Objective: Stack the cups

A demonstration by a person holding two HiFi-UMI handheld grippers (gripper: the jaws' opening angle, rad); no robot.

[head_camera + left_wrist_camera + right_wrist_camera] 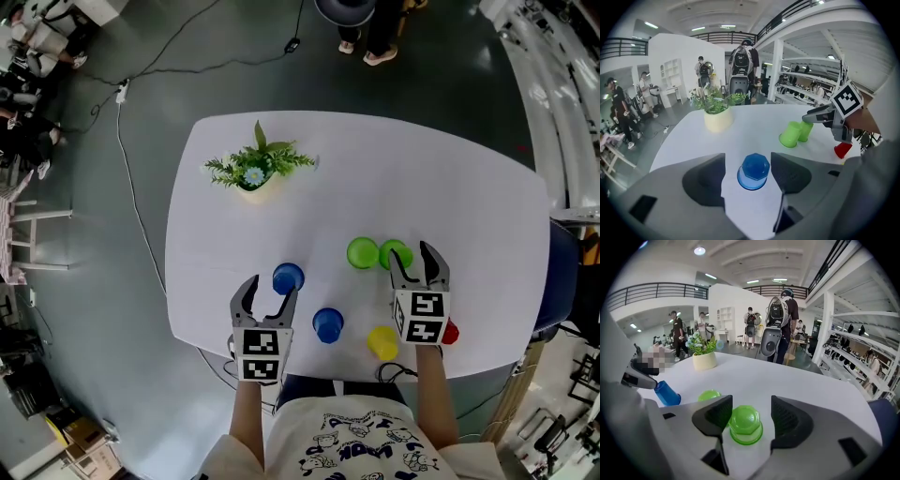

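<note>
A blue cup (753, 171) stands upside down on the white table (431, 187), between the jaws of my left gripper (748, 161), which is open with gaps on both sides. The same blue cup (288, 277) shows in the head view, in front of my left gripper (272, 289). My right gripper (751, 409) is open around an upside-down green cup (746, 423). A second green cup (709, 395) sits just left of it. Another blue cup (327, 324), a yellow cup (382, 342) and a red cup (451, 332) stand near the table's front edge.
A potted plant (255, 169) stands at the table's far left. A person (375, 33) stands beyond the far edge, and other people are farther off. A cable (127, 178) runs across the grey floor on the left. A blue chair (561, 281) is at the table's right.
</note>
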